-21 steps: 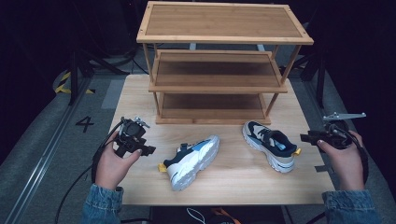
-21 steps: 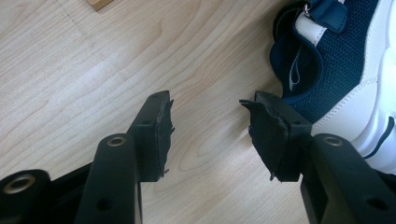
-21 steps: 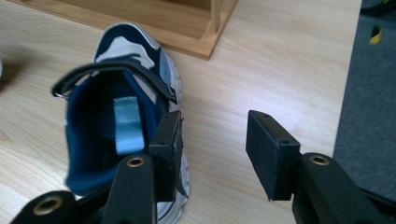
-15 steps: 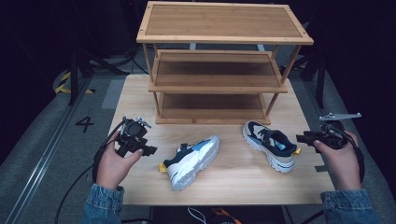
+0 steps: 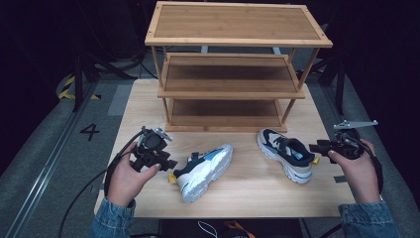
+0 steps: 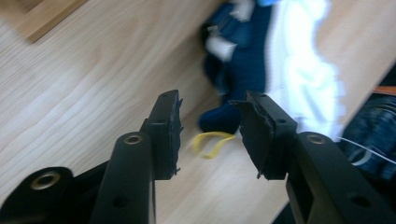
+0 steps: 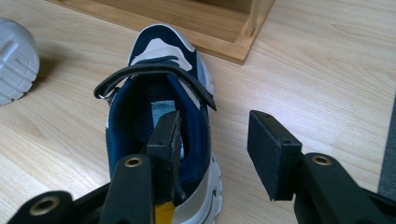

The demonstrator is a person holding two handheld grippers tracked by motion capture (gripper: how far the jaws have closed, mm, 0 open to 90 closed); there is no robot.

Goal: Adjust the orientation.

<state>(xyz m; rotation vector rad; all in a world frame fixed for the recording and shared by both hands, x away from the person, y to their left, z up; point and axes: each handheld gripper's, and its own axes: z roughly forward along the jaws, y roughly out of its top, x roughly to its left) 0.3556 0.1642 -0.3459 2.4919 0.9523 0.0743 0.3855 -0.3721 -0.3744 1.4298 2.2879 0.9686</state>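
Observation:
Two navy, white and grey trainers are on the wooden table [image 5: 143,104]. The left shoe [image 5: 208,166] lies on its side, sole toward the front edge. My left gripper [image 5: 166,156] is just left of its heel, open. In the left gripper view the left gripper [image 6: 212,116] frames the blurred shoe's navy heel [image 6: 224,119] and a yellow pull loop [image 6: 210,142] without touching them. The right shoe [image 5: 285,148] stands upright. My right gripper [image 5: 317,148] is at its heel, open. In the right gripper view the right gripper [image 7: 215,126] has one jaw over the shoe's [image 7: 159,51] opening and the other outside its wall.
A three-tier wooden shoe rack [image 5: 233,29] stands at the back of the table, its base [image 7: 205,28] close behind the right shoe's toe. The other shoe's white sole [image 7: 16,60] lies to the left in the right gripper view. Dark floor surrounds the table.
My right gripper has moved left to the right shoe's heel. My left gripper has edged slightly right toward the left shoe. Both shoes lie as before.

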